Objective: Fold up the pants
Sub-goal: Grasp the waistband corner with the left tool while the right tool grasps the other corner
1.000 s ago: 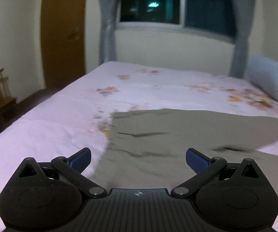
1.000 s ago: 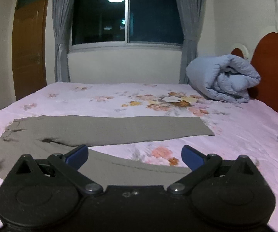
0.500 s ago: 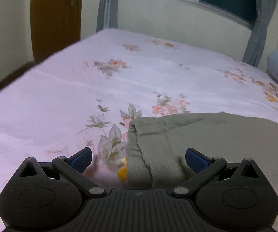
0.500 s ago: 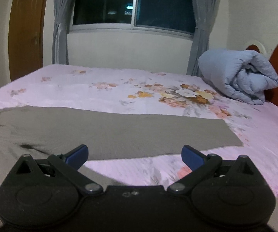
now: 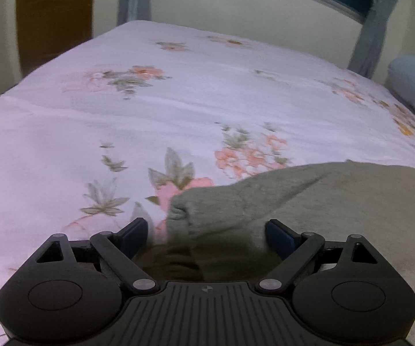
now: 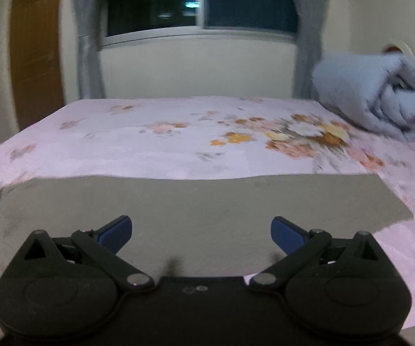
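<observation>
Grey-olive pants [image 6: 207, 199] lie flat on a pink flowered bed sheet [image 6: 164, 144], one leg stretching to the right and ending at a hem. My right gripper [image 6: 201, 230] hovers open just above that leg, nothing between its blue pads. In the left wrist view a bunched corner at the pants' [image 5: 337, 201] left end sits between the jaws of my left gripper [image 5: 206, 235]. Those jaws are closing, and there is still a gap on the left side, so the pads do not press the cloth. The fabric under the gripper body is hidden.
A rolled pale-blue duvet [image 6: 374, 98] lies at the bed's far right by a red-brown headboard. Behind the bed are a dark window [image 6: 201, 0] with grey curtains and, on the left, a brown door [image 5: 52, 14]. The bed's left edge drops off near the door.
My left gripper has dropped and closed in on the pants' bunched corner, and its jaws have narrowed a little. The right gripper has moved forward and lower over the pant leg.
</observation>
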Motion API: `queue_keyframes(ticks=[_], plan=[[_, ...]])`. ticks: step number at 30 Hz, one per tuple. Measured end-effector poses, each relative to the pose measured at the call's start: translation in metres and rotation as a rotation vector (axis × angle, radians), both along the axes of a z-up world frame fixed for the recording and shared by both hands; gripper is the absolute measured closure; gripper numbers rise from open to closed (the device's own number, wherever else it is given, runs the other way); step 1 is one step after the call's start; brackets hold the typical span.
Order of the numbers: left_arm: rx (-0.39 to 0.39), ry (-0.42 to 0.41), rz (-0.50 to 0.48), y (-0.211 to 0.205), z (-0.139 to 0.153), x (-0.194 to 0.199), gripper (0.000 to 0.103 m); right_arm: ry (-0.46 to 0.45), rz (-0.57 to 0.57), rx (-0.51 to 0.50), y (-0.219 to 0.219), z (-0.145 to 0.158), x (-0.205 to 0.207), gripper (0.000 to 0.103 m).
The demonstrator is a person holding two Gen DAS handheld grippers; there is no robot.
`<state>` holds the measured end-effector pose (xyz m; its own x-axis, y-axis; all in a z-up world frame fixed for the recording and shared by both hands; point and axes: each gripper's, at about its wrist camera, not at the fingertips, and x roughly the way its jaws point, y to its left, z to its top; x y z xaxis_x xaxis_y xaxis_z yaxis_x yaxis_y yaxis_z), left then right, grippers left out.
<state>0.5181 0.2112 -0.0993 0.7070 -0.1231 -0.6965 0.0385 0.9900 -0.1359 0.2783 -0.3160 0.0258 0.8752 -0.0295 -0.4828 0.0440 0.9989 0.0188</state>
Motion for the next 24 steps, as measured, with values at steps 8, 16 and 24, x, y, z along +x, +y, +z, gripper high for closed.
queue_keyframes(ticks=[8, 16, 24], plan=[[-0.136, 0.002, -0.010, 0.017, 0.006, 0.000, 0.043, 0.029, -0.036, 0.019, -0.033, 0.006, 0.025, 0.006], [-0.176, -0.081, 0.010, 0.015, 0.037, -0.029, 0.084, 0.108, 0.061, 0.034, -0.027, -0.004, 0.064, 0.006], [-0.175, -0.107, -0.012, 0.018, 0.073, -0.053, 0.085, 0.182, 0.407, -0.128, -0.001, -0.015, 0.133, 0.045]])
